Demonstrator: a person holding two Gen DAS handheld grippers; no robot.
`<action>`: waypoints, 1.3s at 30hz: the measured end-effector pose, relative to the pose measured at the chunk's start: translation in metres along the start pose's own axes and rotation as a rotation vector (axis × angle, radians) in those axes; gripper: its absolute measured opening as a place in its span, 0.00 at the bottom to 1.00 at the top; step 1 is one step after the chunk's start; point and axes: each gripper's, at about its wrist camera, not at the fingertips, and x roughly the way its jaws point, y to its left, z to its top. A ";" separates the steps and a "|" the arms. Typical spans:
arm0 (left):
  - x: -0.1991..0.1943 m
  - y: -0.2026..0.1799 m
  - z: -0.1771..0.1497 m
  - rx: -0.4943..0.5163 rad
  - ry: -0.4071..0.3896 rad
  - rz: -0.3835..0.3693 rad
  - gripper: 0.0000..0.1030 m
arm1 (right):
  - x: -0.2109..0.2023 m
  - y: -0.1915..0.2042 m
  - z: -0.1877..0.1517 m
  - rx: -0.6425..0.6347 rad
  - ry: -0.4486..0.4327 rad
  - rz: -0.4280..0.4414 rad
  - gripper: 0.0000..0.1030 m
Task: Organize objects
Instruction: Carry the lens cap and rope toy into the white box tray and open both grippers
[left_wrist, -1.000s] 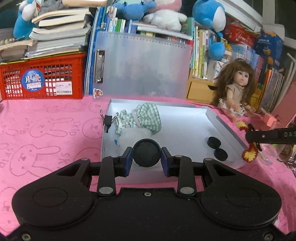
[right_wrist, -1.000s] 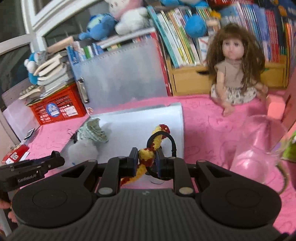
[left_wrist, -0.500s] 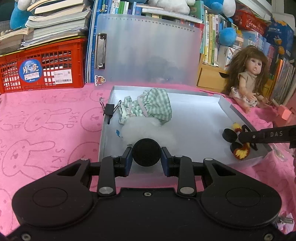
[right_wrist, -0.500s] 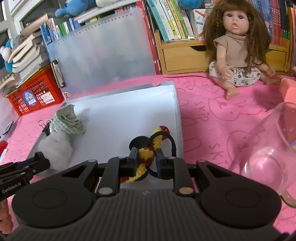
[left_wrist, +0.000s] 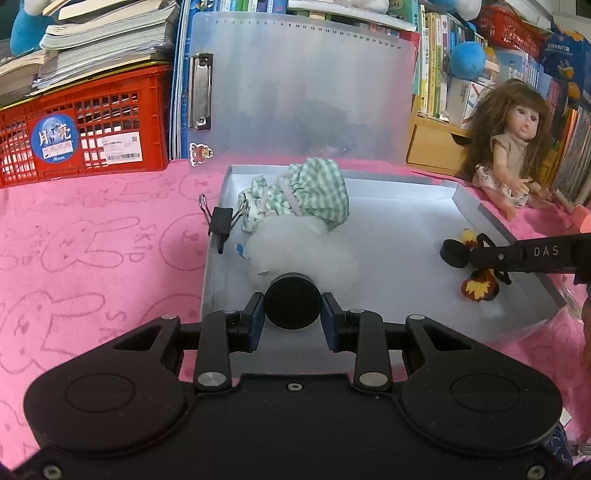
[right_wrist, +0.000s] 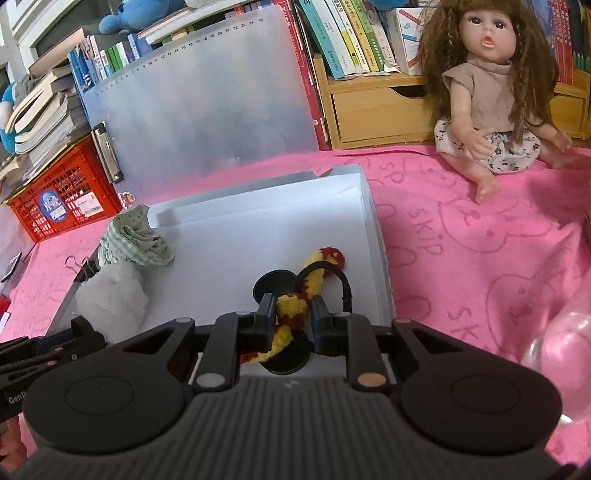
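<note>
Pink cloth (left_wrist: 92, 236) printed with rabbit outlines covers the table, and a shallow white tray (left_wrist: 391, 229) lies ahead of both my grippers. My left gripper (left_wrist: 292, 312) is clamped on a round black disc (left_wrist: 292, 305), flat-faced and matte, held over the tray's near edge, with a white fluffy lump (left_wrist: 306, 251) and a green checked cloth (left_wrist: 314, 192) just beyond it. My right gripper (right_wrist: 292, 314) pinches a fuzzy yellow and red cord (right_wrist: 295, 302) with a thin black loop (right_wrist: 343, 280), low over the tray's near right corner; another black disc (right_wrist: 275, 286) lies just past my fingertips. A doll (right_wrist: 491, 96) sits further right.
</note>
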 end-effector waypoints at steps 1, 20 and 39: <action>0.002 0.001 0.001 0.001 0.001 -0.002 0.30 | 0.002 0.001 0.001 -0.001 0.000 0.002 0.23; 0.027 -0.009 0.018 0.046 0.049 0.032 0.30 | 0.031 0.012 0.018 -0.060 0.016 -0.033 0.31; -0.054 -0.009 -0.002 0.072 -0.039 0.003 0.63 | -0.070 0.008 -0.022 -0.238 -0.155 -0.007 0.72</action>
